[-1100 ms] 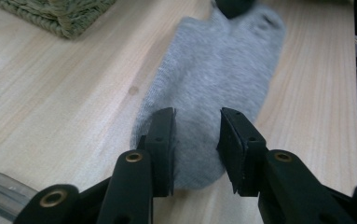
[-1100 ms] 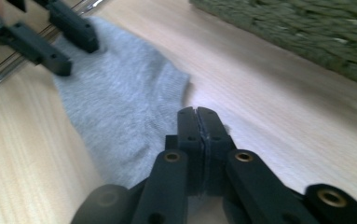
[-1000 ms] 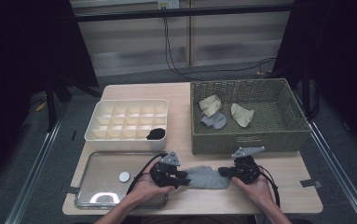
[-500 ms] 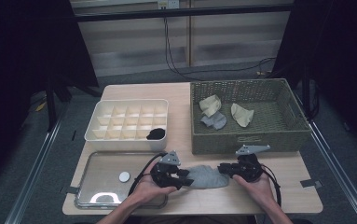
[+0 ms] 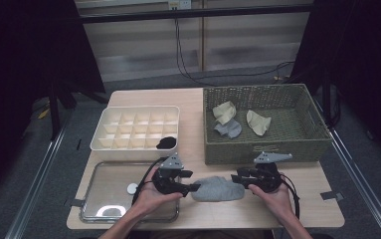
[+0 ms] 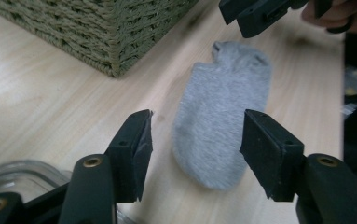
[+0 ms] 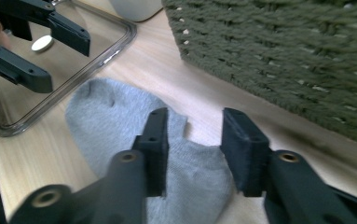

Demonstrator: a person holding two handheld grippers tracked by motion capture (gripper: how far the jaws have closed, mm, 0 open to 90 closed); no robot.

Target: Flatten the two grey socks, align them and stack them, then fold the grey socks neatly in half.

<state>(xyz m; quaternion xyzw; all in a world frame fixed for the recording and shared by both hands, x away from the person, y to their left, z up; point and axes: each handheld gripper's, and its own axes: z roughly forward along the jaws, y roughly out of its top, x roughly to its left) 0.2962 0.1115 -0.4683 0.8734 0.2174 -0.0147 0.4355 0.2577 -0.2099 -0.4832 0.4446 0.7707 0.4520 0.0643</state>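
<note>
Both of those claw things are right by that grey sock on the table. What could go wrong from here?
The grey sock lies flat and limp, so the open left gripper might close on the table and miss the fabric. The right gripper, also open above the sock's other end, could pinch just one layer. Both grippers face each other closely and might bump. The wicker basket stands just behind, so a lifted sock could snag on its weave.

High view: fixed above the table's (image 5: 203, 94) near edge, facing forward and down, whole top visible. Left gripper view: low, close, looking along the near edge toward the grey sock (image 6: 223, 107). Right gripper view: low, close, facing opposite. Both share sock and wicker basket (image 7: 278, 51).
</note>
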